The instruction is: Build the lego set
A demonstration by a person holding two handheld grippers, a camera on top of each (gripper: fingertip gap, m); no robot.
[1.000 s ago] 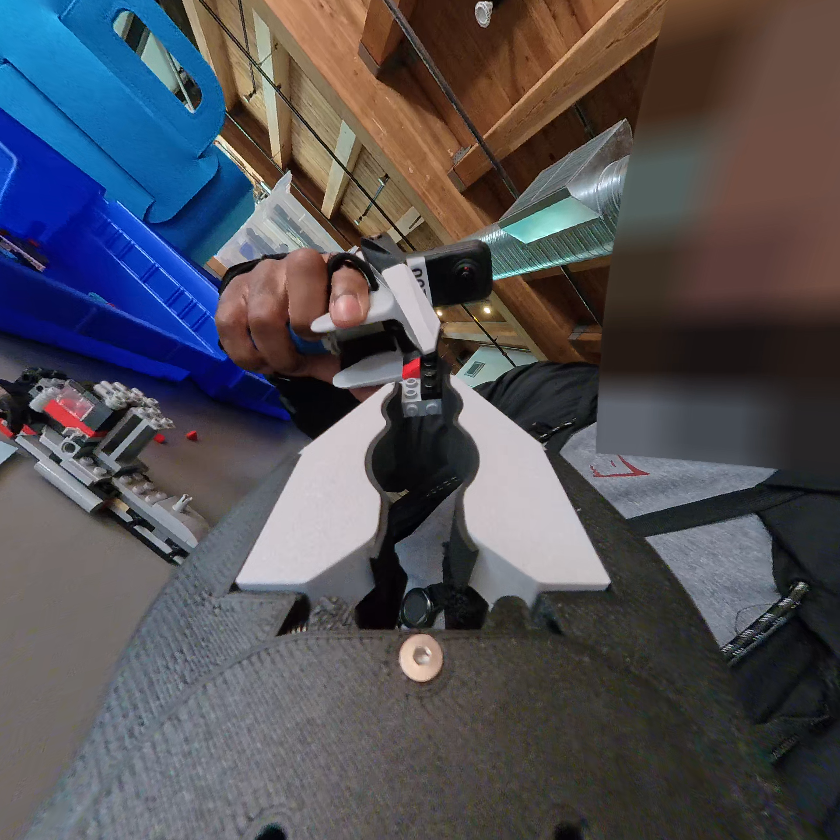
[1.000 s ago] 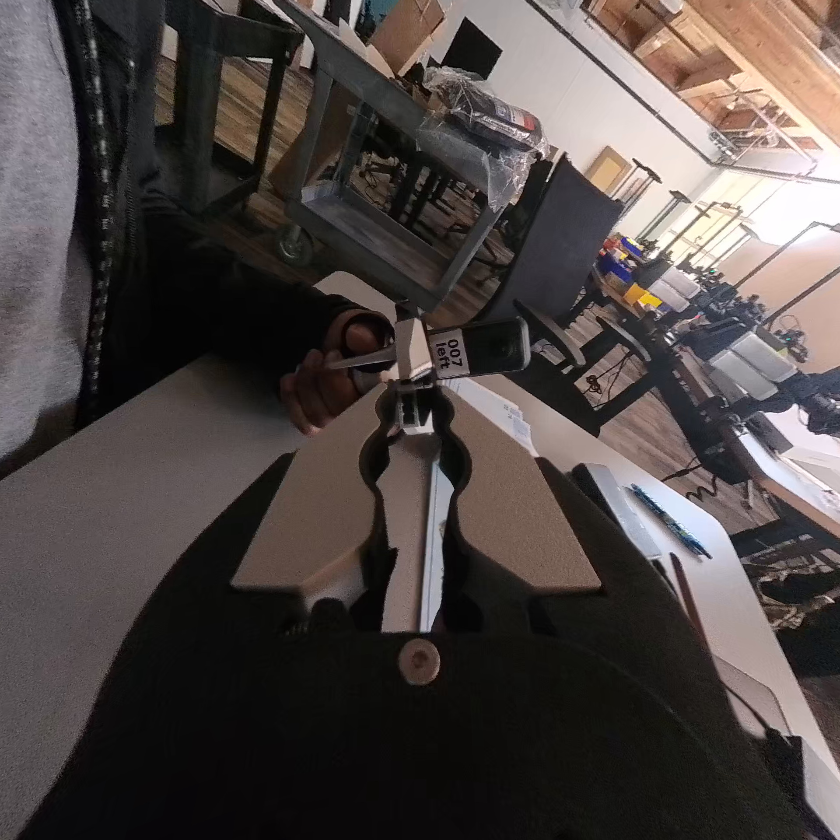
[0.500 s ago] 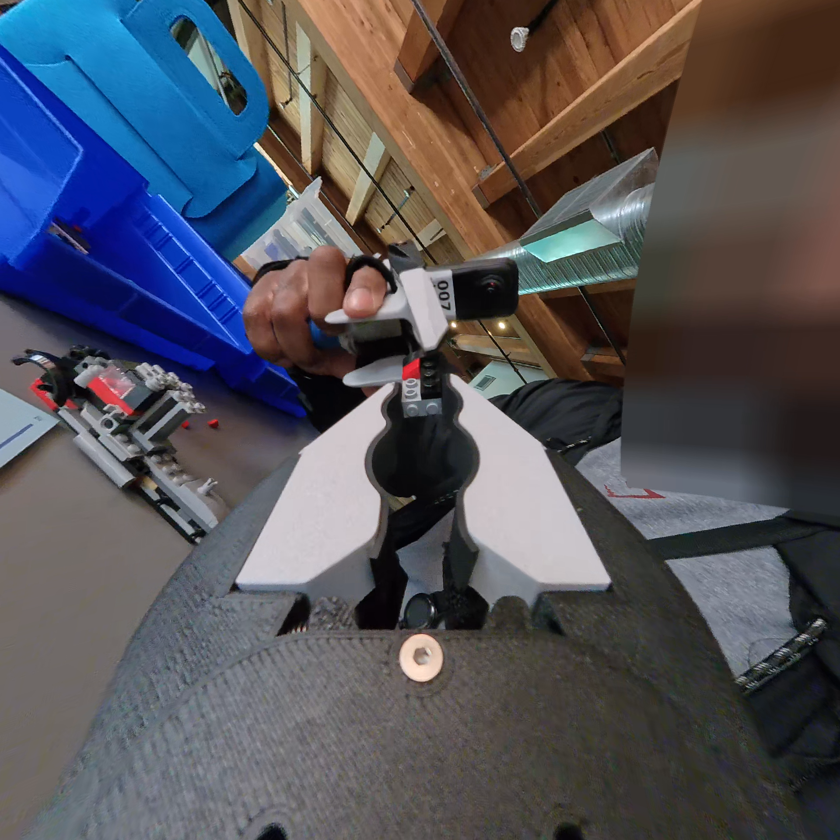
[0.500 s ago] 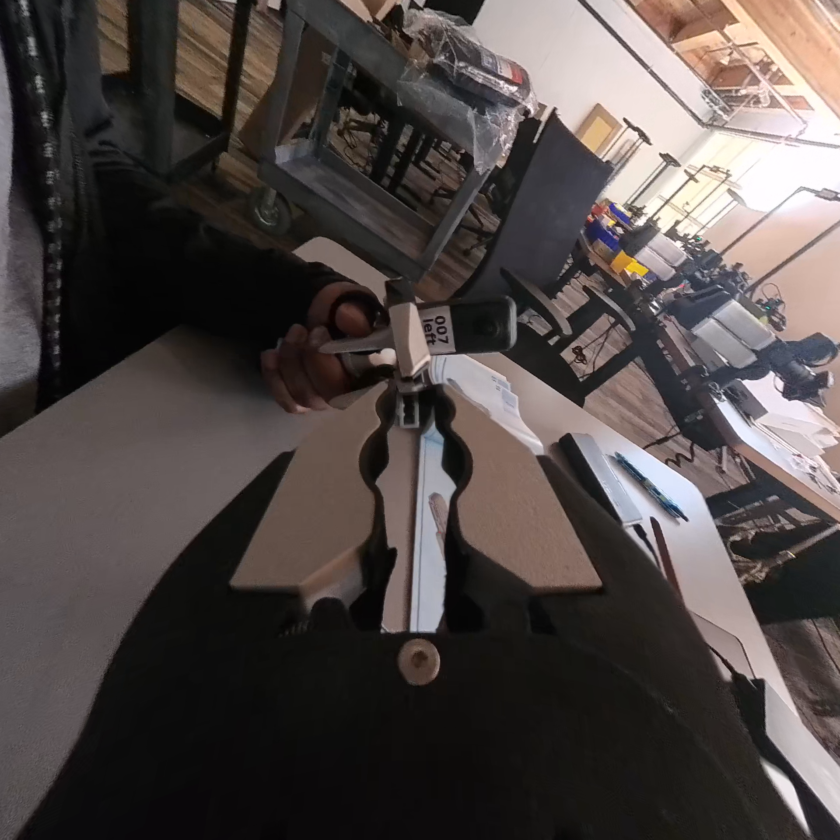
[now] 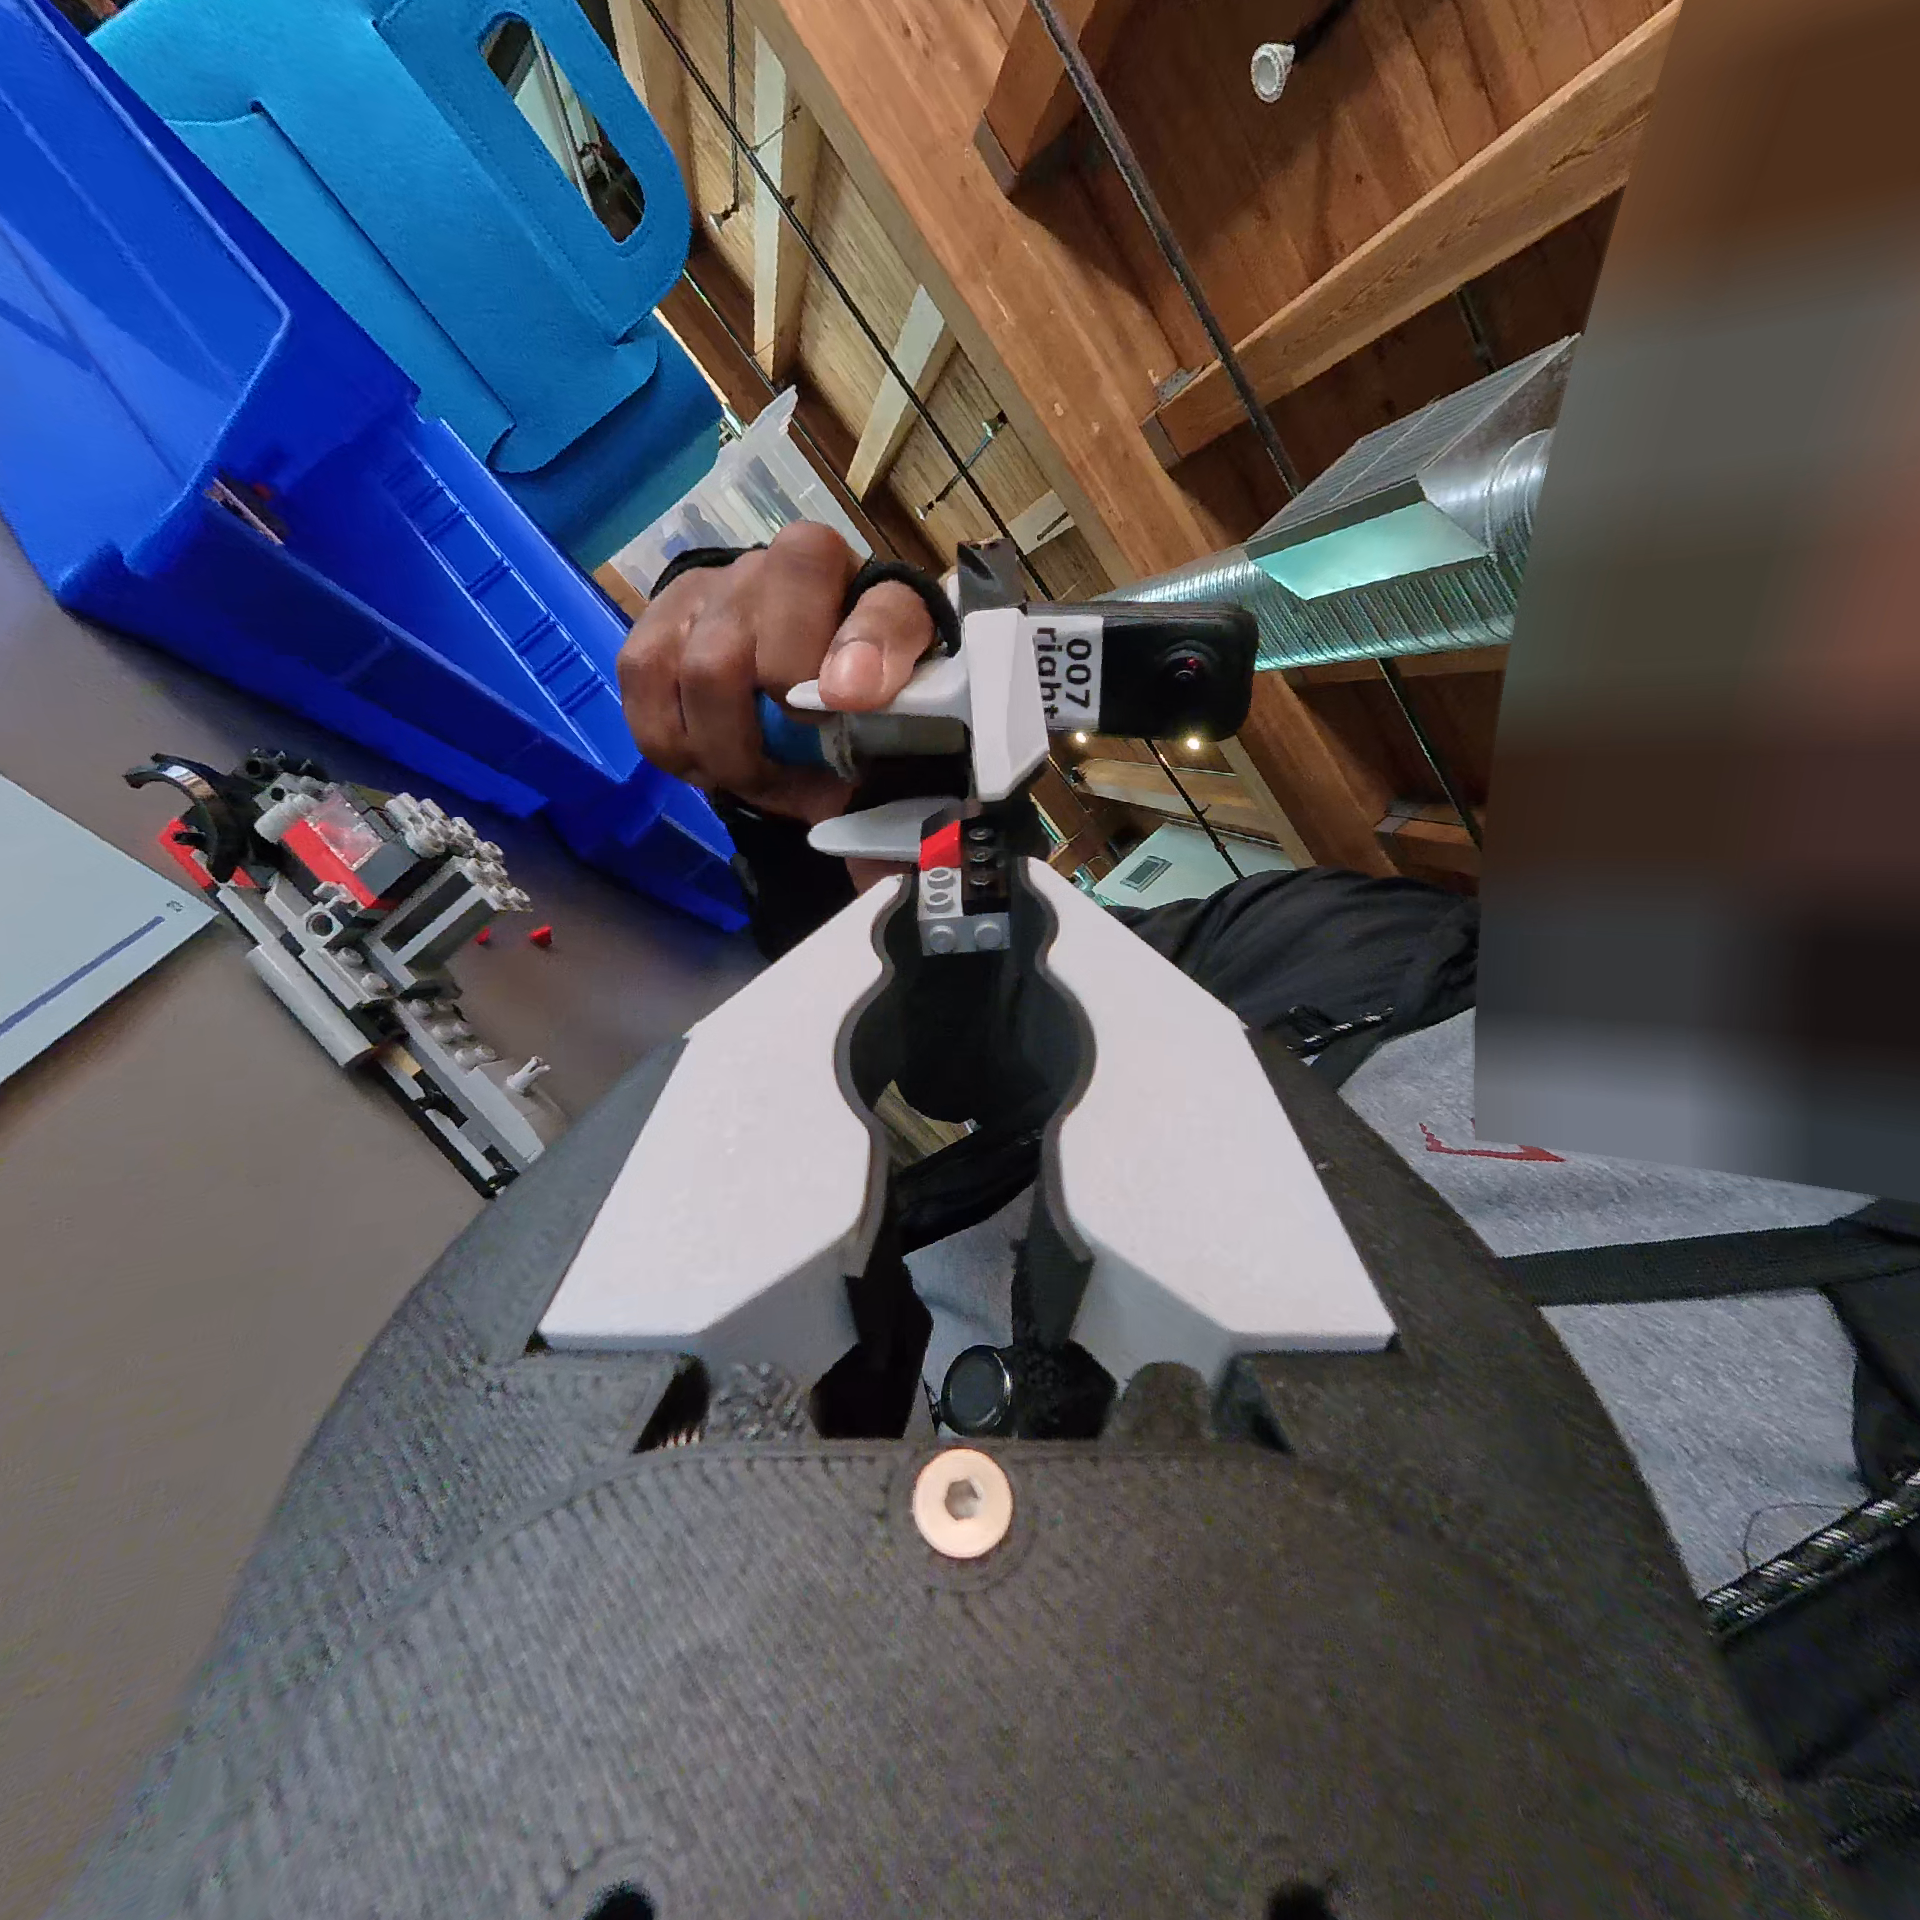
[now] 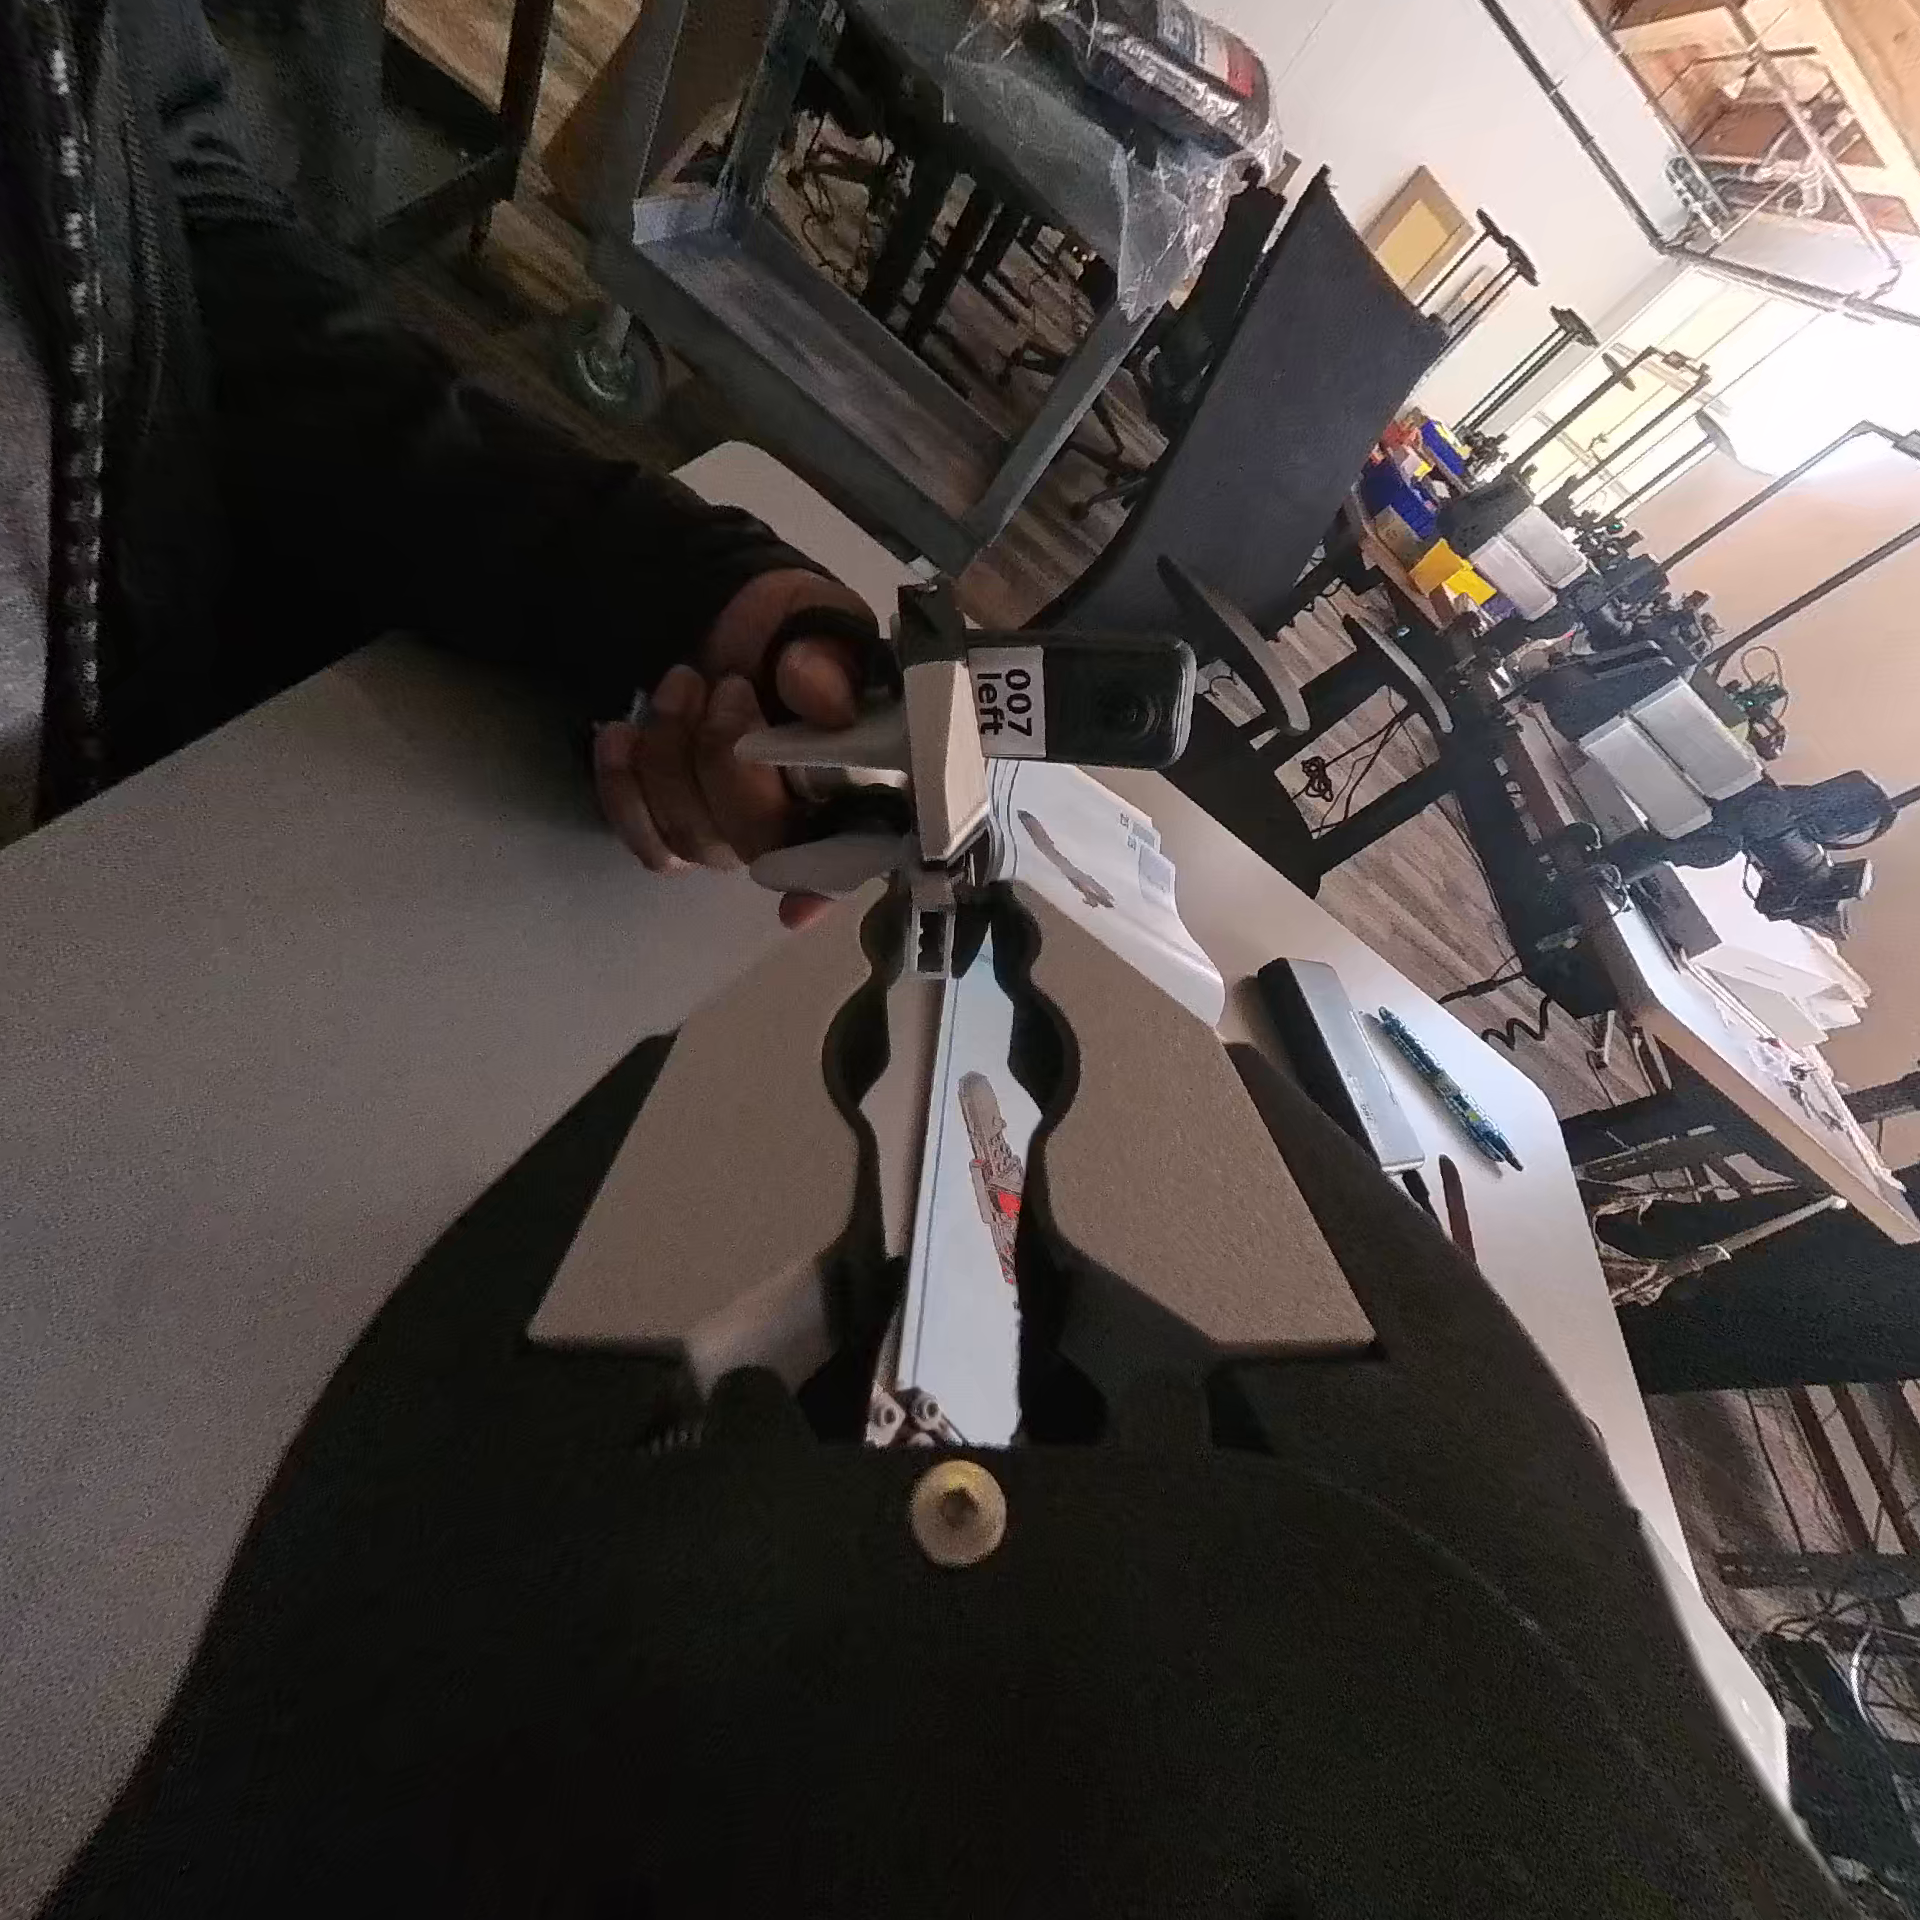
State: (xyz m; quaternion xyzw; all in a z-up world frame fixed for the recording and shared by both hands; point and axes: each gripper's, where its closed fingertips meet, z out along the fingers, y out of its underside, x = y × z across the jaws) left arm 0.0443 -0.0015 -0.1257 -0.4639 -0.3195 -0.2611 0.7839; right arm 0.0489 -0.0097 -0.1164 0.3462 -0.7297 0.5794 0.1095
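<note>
We're holding a small brick stack (image 5: 966, 894) up off the table (image 5: 208, 1247), both grippers meeting on it tip to tip. Left gripper (image 5: 966, 914) is pinching the grey base; right gripper (image 6: 935, 935) is clamping the far end, probably pressing the red and black bits home. We're likely working in mid-air so each claw can brace the other. The main model (image 5: 364, 935) is sitting beside the blue bin (image 5: 260, 416), waiting for this subassembly. The instructions (image 6: 966, 1195) are lying under the right gripper.
</note>
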